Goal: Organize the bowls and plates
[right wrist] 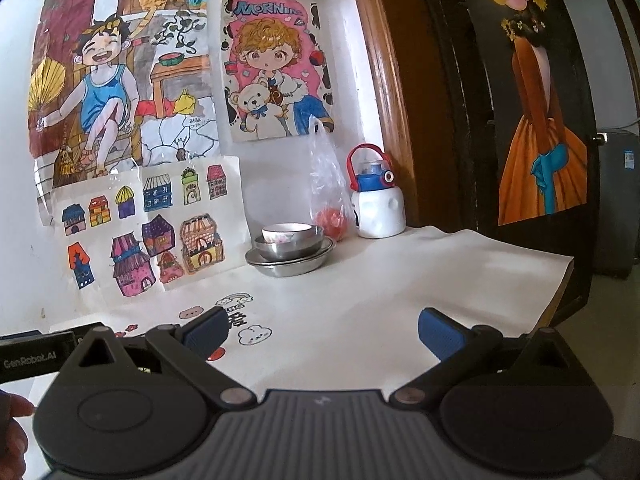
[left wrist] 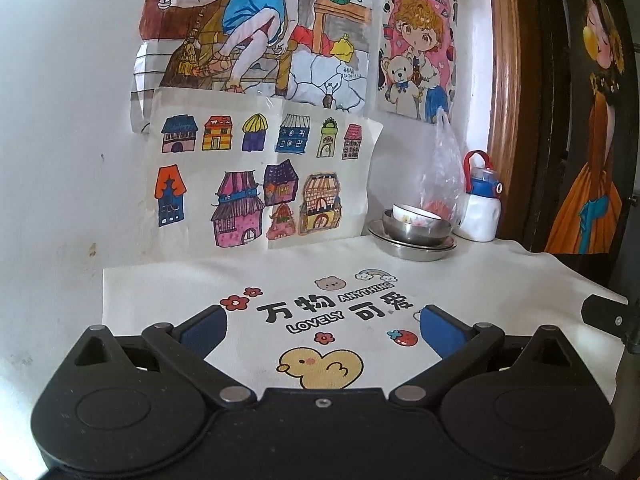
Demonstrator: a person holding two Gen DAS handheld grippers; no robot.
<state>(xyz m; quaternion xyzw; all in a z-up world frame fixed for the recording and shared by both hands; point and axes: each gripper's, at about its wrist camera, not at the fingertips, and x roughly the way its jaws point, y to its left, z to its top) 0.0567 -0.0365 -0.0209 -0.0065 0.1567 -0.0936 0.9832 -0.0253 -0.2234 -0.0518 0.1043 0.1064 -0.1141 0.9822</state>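
Item one: left gripper (left wrist: 322, 328), blue pads spread wide, nothing between them, hovering over the printed tablecloth (left wrist: 500, 280). Item two: right gripper (right wrist: 322, 330), likewise spread and holding nothing. Item three: we log one stack at the table's far edge by the wall, well apart from both grippers: steel plate (right wrist: 290, 266), steel bowl (right wrist: 288, 246) in it, white floral bowl (right wrist: 286, 233) on top. Beside it: plastic bag (right wrist: 326, 184), seemingly with something red inside, and white water bottle (right wrist: 378, 208).
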